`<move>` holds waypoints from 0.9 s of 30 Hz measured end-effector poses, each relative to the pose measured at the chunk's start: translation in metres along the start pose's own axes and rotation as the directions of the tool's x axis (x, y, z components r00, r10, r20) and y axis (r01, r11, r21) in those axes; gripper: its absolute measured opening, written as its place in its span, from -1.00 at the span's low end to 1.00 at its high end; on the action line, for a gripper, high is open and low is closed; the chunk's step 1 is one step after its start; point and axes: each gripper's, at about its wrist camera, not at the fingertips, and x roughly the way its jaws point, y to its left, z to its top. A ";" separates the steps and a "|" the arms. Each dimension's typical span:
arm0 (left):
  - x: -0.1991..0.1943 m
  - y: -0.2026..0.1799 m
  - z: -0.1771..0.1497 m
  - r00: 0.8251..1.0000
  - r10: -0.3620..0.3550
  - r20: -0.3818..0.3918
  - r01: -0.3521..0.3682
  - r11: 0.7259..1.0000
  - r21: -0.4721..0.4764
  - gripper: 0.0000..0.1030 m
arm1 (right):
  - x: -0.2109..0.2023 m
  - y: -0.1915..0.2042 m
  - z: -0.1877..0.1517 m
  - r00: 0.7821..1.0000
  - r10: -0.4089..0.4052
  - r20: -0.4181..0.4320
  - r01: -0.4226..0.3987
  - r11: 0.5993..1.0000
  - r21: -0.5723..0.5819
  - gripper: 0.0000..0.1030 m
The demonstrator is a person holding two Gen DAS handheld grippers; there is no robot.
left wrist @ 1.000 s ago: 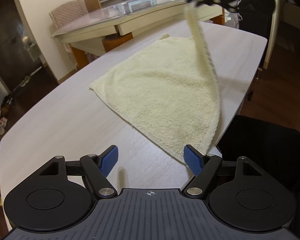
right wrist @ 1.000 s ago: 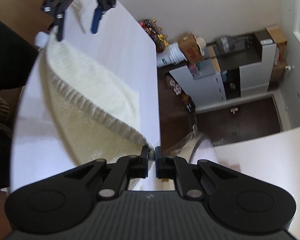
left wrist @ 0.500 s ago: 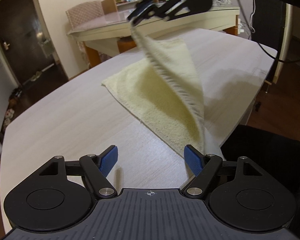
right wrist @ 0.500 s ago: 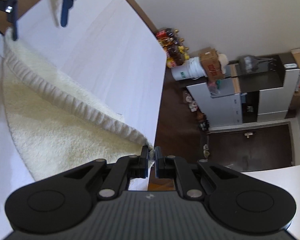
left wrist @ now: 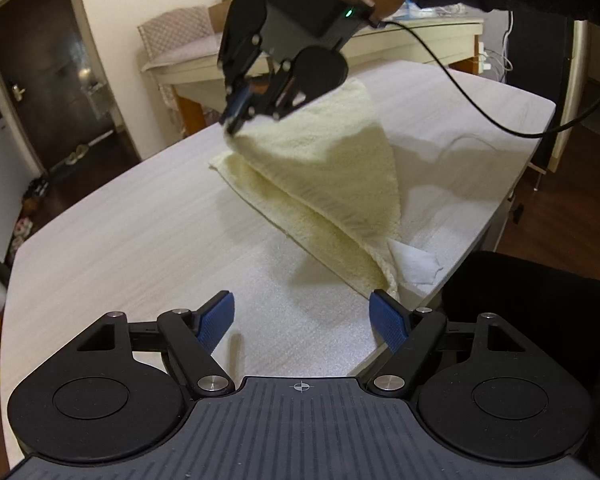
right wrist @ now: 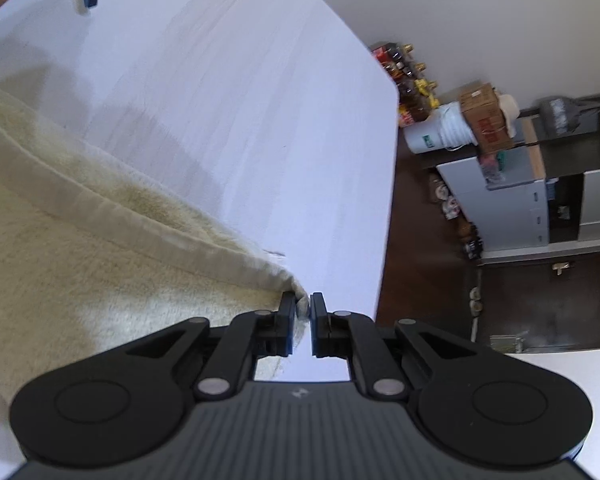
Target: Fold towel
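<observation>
A pale yellow towel [left wrist: 324, 176] lies on the light wooden table [left wrist: 132, 240], partly folded over itself. My right gripper [left wrist: 236, 120] is shut on one towel corner and holds it above the towel's far left corner; in the right wrist view the corner [right wrist: 300, 305] sits pinched between the nearly closed jaws of the right gripper [right wrist: 301, 316]. My left gripper [left wrist: 302, 316] is open and empty, low over the table's near edge, with the towel's near corner [left wrist: 384, 276] just by its right finger.
A white label tag [left wrist: 416, 264] sticks out from the towel's near corner. A second table [left wrist: 380, 40] and a chair stand behind. The table edge drops to a dark floor [right wrist: 420, 240] with bottles, a bucket and boxes.
My right gripper has carried the lifted towel corner from the far right across to the left and downward, folding the towel over itself. My left gripper stayed open near the front edge.
</observation>
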 end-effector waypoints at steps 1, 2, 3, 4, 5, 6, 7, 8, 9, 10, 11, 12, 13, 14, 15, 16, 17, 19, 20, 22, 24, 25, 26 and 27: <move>0.000 0.000 0.000 1.000 -0.003 0.003 0.003 1.000 -0.002 0.55 | 0.003 0.000 -0.001 1.000 0.001 0.001 -0.001 1.000 0.008 -0.64; 0.000 0.000 -0.002 1.000 -0.004 0.004 0.004 1.000 -0.003 0.55 | 0.005 -0.001 -0.001 1.000 0.004 0.001 -0.004 1.000 0.020 -0.60; -0.001 0.000 -0.002 1.000 -0.004 0.005 0.004 1.000 -0.004 0.55 | 0.006 -0.001 -0.003 1.000 -0.002 0.006 0.002 1.000 0.026 -0.56; -0.001 0.000 -0.003 1.000 -0.005 0.006 0.005 1.000 -0.005 0.55 | 0.008 -0.001 -0.004 1.000 -0.004 0.009 0.004 0.999 0.035 -0.55; -0.001 0.000 -0.004 1.000 -0.006 0.007 0.006 1.000 -0.006 0.55 | 0.010 -0.002 -0.004 1.000 0.003 0.010 -0.003 0.999 0.049 -0.55; -0.002 0.000 -0.004 1.000 -0.006 0.007 0.006 1.000 -0.008 0.55 | 0.010 -0.003 -0.005 1.000 0.002 0.015 -0.003 0.998 0.062 -0.54; -0.002 0.000 -0.005 1.000 -0.006 0.007 0.006 1.000 -0.010 0.55 | 0.009 -0.005 -0.006 1.000 -0.001 0.023 -0.001 0.996 0.085 -0.47; -0.003 0.000 -0.005 1.000 -0.006 0.007 0.006 1.000 -0.012 0.55 | 0.007 -0.008 -0.008 1.000 -0.004 0.025 0.001 0.994 0.110 -0.44; -0.003 0.000 -0.006 1.000 -0.008 0.007 0.008 1.000 -0.025 0.56 | 0.005 -0.012 -0.011 1.000 -0.010 0.026 0.006 0.991 0.135 -0.41; -0.003 0.001 -0.006 1.000 -0.008 0.006 0.008 0.999 -0.033 0.57 | -0.001 -0.015 -0.014 0.999 -0.022 0.029 0.017 0.986 0.166 -0.39; -0.003 0.001 -0.007 1.000 -0.008 0.006 0.008 0.999 -0.042 0.57 | -0.008 -0.018 -0.016 0.999 -0.031 0.029 0.024 0.978 0.206 -0.38; -0.004 0.003 -0.008 1.000 -0.010 0.006 0.010 0.999 -0.053 0.57 | -0.015 -0.020 -0.018 0.999 -0.036 0.036 0.027 0.970 0.242 -0.30; -0.004 0.004 -0.009 1.000 -0.012 0.005 0.013 0.998 -0.064 0.57 | -0.030 -0.022 -0.022 0.997 -0.049 0.052 0.031 0.952 0.304 -0.13; -0.005 0.005 -0.010 1.000 -0.014 0.005 0.015 0.997 -0.075 0.57 | -0.044 -0.022 -0.025 0.996 -0.058 0.063 0.032 0.935 0.354 -0.08; -0.006 0.005 -0.011 1.000 -0.013 0.007 0.013 0.997 -0.074 0.57 | -0.058 -0.018 -0.026 0.995 -0.058 0.075 0.024 0.918 0.397 -0.07; -0.006 0.005 -0.012 1.000 -0.011 0.008 0.012 0.997 -0.074 0.57 | -0.072 -0.015 -0.027 0.994 -0.060 0.088 0.016 0.899 0.437 -0.07; -0.007 0.004 -0.013 1.000 -0.010 0.010 0.011 0.997 -0.073 0.57 | -0.086 -0.010 -0.028 0.993 -0.065 0.102 0.009 0.882 0.472 -0.07; -0.011 0.003 -0.013 1.000 0.002 0.012 -0.001 0.998 -0.057 0.57 | -0.115 0.004 -0.025 0.988 -0.045 0.147 -0.043 0.839 0.542 -0.07; -0.012 0.004 -0.013 1.000 0.008 0.013 -0.008 0.999 -0.052 0.57 | -0.128 0.013 -0.024 0.985 -0.035 0.169 -0.069 0.818 0.570 -0.07; -0.019 0.007 -0.011 0.999 0.045 0.024 -0.044 0.998 -0.038 0.58 | -0.146 0.027 -0.021 0.981 -0.027 0.194 -0.101 0.777 0.621 -0.07; -0.024 0.011 -0.010 0.997 0.065 0.032 -0.064 0.997 -0.045 0.59 | -0.164 0.046 -0.018 0.972 -0.020 0.232 -0.148 0.717 0.681 -0.08; -0.029 0.014 -0.009 0.996 0.082 0.041 -0.080 0.996 -0.048 0.61 | -0.172 0.059 -0.013 0.966 -0.019 0.256 -0.175 0.681 0.711 -0.09; -0.031 0.015 -0.008 0.995 0.089 0.044 -0.087 0.995 -0.048 0.61 | -0.177 0.067 -0.007 0.962 -0.012 0.274 -0.198 0.659 0.725 -0.12; -0.035 0.017 -0.008 0.994 0.100 0.049 -0.098 0.994 -0.045 0.62 | -0.181 0.075 -0.003 0.957 -0.005 0.290 -0.219 0.646 0.732 -0.17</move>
